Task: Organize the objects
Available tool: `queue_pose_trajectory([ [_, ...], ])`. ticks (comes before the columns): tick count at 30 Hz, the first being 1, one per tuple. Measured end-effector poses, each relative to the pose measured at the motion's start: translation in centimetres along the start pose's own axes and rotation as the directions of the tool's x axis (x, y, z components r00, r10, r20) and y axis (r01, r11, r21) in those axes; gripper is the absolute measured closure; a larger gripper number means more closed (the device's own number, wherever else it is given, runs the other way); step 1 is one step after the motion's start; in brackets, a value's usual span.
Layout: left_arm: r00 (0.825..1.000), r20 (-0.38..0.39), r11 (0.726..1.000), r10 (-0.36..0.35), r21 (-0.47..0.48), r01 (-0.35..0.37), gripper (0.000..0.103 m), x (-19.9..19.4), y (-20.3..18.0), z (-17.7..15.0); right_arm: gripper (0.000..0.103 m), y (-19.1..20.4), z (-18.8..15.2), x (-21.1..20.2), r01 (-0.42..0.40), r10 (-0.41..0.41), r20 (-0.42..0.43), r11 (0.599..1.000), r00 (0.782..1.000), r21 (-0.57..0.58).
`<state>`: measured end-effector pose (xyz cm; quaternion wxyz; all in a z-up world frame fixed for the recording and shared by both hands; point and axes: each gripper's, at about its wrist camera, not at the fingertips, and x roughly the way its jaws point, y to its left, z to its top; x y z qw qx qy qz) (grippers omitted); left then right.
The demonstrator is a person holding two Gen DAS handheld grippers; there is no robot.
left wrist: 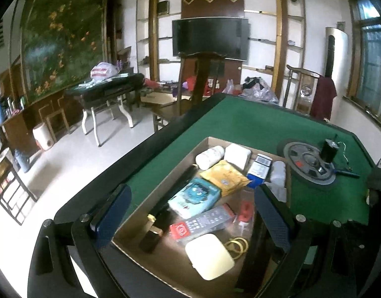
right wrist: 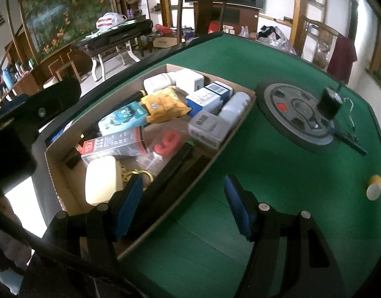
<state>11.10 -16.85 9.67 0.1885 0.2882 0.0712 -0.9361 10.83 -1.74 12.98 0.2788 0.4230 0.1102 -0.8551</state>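
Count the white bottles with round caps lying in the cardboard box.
2. One white bottle lies at the far corner beside the white square case; the other lies along the right wall. More may be hidden underneath.

The left gripper (left wrist: 190, 213) is showing a glossy black frame with round silver screw heads at its joints, and its fingers (left wrist: 271, 213) are wearing textured dark-blue pads. The right gripper (right wrist: 183, 206) is showing the same black linkage arms, silver screws and blue-padded fingers (right wrist: 130, 206).
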Motion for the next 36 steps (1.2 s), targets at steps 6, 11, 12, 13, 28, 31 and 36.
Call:
queue_pose_trajectory([
  [6,0.999,-0.032,0.999,0.022,-0.039,-0.023,0.006,1.1,1.9,-0.4,0.036,1.6,0.5,0.4,0.009,-0.009,-0.014,1.0,1.0,-0.029],
  [11,0.998,-0.046,0.998,0.031,-0.056,-0.033,0.006,1.7,3.2,-0.8,0.036,2.7,1.0,0.8,0.016,-0.016,-0.021,0.999,1.0,-0.042],
  [12,0.998,-0.047,0.998,0.035,-0.058,-0.037,0.006,1.8,3.4,-0.8,0.036,2.9,1.0,0.9,0.018,-0.019,-0.021,0.999,1.0,-0.044],
  [13,0.998,-0.048,0.997,0.042,-0.06,-0.044,0.006,1.8,3.7,-0.9,0.036,3.1,1.1,0.9,0.02,-0.021,-0.021,0.999,1.0,-0.046],
  [28,0.996,-0.066,0.993,0.062,-0.093,-0.068,0.006,2.4,6.1,-1.3,0.036,5.3,1.7,2.0,0.033,-0.036,-0.045,0.997,0.998,-0.072],
  [31,0.995,-0.072,0.993,0.074,-0.091,-0.08,0.006,2.6,6.2,-1.4,0.036,5.5,1.6,2.1,0.033,-0.037,-0.048,0.997,0.998,-0.076],
  [36,0.994,-0.078,0.993,0.074,-0.085,-0.08,0.006,2.7,6.3,-1.4,0.036,5.6,1.6,2.0,0.037,-0.041,-0.046,0.997,0.998,-0.073],
])
